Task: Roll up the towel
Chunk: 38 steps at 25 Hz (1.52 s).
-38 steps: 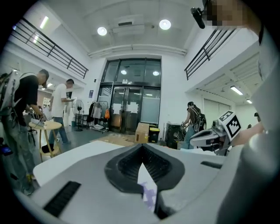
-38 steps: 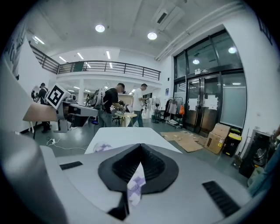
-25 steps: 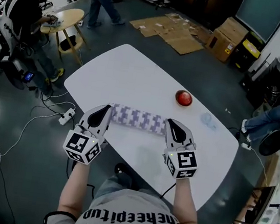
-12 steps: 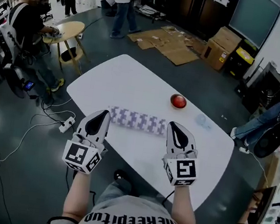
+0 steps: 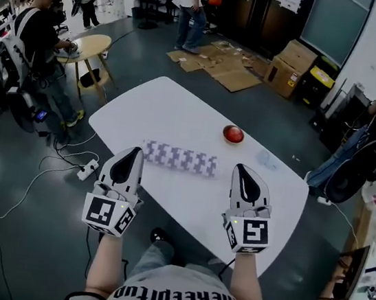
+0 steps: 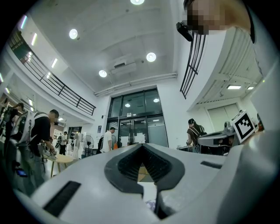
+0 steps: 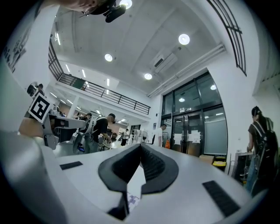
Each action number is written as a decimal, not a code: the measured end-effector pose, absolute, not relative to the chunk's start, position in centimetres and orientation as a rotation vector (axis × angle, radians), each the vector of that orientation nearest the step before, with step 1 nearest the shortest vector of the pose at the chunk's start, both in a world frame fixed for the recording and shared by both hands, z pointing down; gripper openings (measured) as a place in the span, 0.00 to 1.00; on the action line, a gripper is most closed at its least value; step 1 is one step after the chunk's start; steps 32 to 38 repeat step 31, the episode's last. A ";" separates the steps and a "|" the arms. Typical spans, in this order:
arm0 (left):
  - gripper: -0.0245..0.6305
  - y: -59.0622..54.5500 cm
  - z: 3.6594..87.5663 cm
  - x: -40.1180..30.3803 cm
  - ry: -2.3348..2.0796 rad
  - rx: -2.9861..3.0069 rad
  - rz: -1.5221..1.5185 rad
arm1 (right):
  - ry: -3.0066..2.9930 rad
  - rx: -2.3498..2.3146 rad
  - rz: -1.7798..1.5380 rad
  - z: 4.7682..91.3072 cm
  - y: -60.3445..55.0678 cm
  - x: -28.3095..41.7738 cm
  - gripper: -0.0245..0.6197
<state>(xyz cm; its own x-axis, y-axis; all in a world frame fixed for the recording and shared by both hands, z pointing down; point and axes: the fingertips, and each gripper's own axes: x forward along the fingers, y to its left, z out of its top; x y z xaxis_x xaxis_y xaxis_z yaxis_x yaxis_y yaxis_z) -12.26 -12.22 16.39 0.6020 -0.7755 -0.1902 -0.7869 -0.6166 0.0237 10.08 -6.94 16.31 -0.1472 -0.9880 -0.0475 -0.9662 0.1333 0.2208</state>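
Observation:
The purple-and-white checked towel (image 5: 179, 158) lies rolled into a long tube across the middle of the white table (image 5: 173, 106). Both grippers hover on the near side of it, apart from it. My left gripper (image 5: 136, 151) is shut and empty, its tip near the roll's left end. My right gripper (image 5: 243, 168) is also shut and empty, just off the roll's right end. In the left gripper view the jaws (image 6: 142, 146) meet, pointing level into the room, and a scrap of the towel (image 6: 151, 204) shows below them. The right gripper view shows the same: shut jaws (image 7: 140, 147) above the towel (image 7: 132, 200).
A red rounded object (image 5: 232, 133) sits on the table beyond the roll, with a small clear thing (image 5: 268, 159) to its right. People stand around a small round table (image 5: 89, 26) at the left. Cardboard boxes (image 5: 294, 62) lie on the floor far back.
Both grippers have drawn back from the towel roll's ends toward the person and lifted. The roll stays where it was. The head view has tipped up a little.

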 end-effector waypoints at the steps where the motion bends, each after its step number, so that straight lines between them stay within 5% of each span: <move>1: 0.05 -11.9 16.4 -12.3 1.346 -2.756 0.283 | -2.277 1.984 -0.306 16.2 -6.5 10.2 0.04; 38: 0.05 -9.1 16.0 -14.2 1.343 -2.769 0.343 | -2.255 1.982 -0.361 15.9 -3.0 7.6 0.04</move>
